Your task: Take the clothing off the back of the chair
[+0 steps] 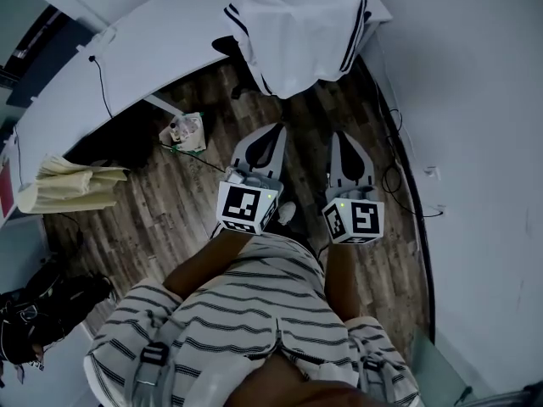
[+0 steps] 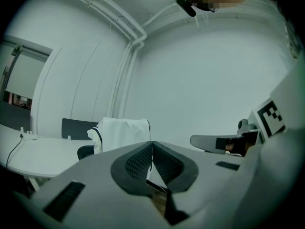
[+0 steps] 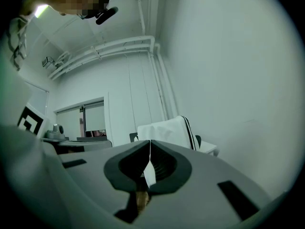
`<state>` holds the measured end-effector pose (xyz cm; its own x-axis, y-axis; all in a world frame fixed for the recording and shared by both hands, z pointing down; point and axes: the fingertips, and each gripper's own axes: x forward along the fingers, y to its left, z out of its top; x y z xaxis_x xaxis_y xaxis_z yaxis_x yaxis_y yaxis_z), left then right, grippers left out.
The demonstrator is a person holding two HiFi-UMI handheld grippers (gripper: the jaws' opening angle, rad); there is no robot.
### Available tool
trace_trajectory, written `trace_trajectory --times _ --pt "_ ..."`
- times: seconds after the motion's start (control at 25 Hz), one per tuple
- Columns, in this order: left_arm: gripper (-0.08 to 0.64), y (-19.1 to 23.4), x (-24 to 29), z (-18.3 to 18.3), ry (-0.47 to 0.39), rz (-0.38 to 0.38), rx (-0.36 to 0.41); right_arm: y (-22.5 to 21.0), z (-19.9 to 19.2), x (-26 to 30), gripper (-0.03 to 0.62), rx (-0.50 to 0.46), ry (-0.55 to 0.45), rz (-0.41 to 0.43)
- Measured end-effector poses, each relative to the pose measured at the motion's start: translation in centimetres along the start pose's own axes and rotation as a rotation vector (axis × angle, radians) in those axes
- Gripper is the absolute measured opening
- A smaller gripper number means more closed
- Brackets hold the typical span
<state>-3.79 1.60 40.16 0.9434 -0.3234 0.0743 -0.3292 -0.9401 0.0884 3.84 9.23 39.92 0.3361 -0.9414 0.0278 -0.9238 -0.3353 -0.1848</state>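
"Where's the clothing [image 1: 297,41]?"
"Draped over the chair [image 1: 222,46] back beside the worktop [image 1: 127,62], hiding most of it. The left gripper [image 1: 268,134] and right gripper [image 1: 348,138] hang apart from it, jaws pressed together, empty."
"That bundle [image 1: 185,131] on the floor [image 1: 170,214]?"
"Too small to tell."

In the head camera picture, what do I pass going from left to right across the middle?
Yellow bundle → small bag → left gripper → right gripper → cables.

The white garment [image 1: 297,41] is soft cloth with dark stripes. The floor [image 1: 170,219] is grained, matt wood plank; the desk [image 1: 153,49] is smooth, matt white.
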Motion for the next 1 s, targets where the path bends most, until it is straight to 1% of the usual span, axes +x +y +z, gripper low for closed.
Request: trace_trajectory --times 0.16,0.28,0.6,0.76,0.88,1.0 --pt "0.023 0.8 2.1 0.5 -0.02 0.013 0.005 -1.2 0.1 2.2 0.02 -0.003 0.01 0.021" --pt "0.023 2.0 4.4 1.0 -0.031 0.021 0.01 -2.1 0.9 4.7 0.02 -0.018 0.003 0.035" --pt "0.023 8.1 9.3 4.3 -0.087 0.097 -0.004 -2.7 2.9 13.3 0.018 -0.033 0.015 0.095" --pt "0.023 10.1 10.6 4.4 -0.084 0.122 -0.019 -2.7 3.2 16.1 0.018 -0.035 0.015 0.115" --pt "0.023 11.0 11.5 4.7 -0.082 0.132 -0.016 -2.8 3.5 17.6 0.018 -0.046 0.013 0.124" --pt "0.023 12.1 12.4 5.0 -0.082 0.159 -0.022 -2.9 3.9 18.9 0.018 -0.058 0.011 0.136"
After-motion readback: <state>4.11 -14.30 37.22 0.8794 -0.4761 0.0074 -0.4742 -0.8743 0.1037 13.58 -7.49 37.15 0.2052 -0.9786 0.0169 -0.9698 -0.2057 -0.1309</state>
